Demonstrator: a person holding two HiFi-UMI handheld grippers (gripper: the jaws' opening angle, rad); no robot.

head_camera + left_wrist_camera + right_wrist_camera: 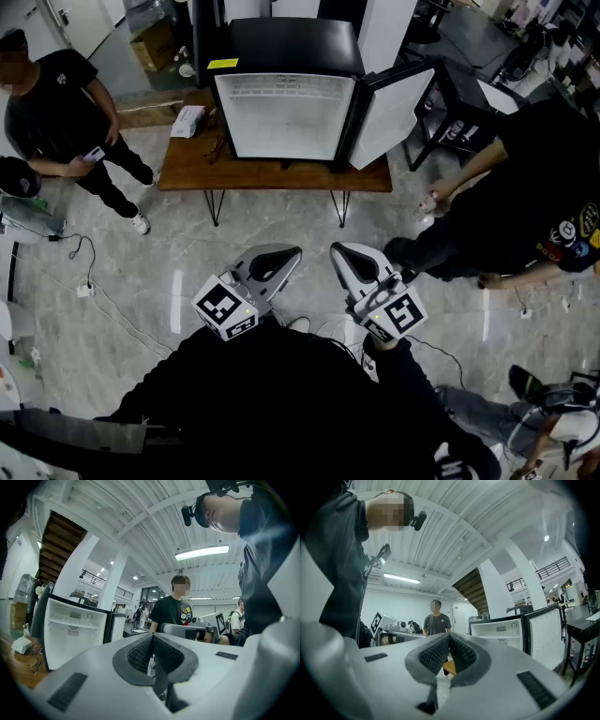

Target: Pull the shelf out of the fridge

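Both left tongs point(281, 255) and right tongs point(345, 251) sit closed, empty, facing the open fridge point(281, 127).

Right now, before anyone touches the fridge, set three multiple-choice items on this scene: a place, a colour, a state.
1. Where does the small black fridge with a white inside stand?
A. on the floor
B. on the low wooden table
C. on the cardboard box
2. What colour is the fridge's top?
A. black
B. red
C. white
3. How is the fridge's door?
A. shut
B. taken off
C. swung open
Answers: 1 B, its base rests on the tabletop; 2 A, the head view shows a black top; 3 C, the door stands out at the right and the inside shows.
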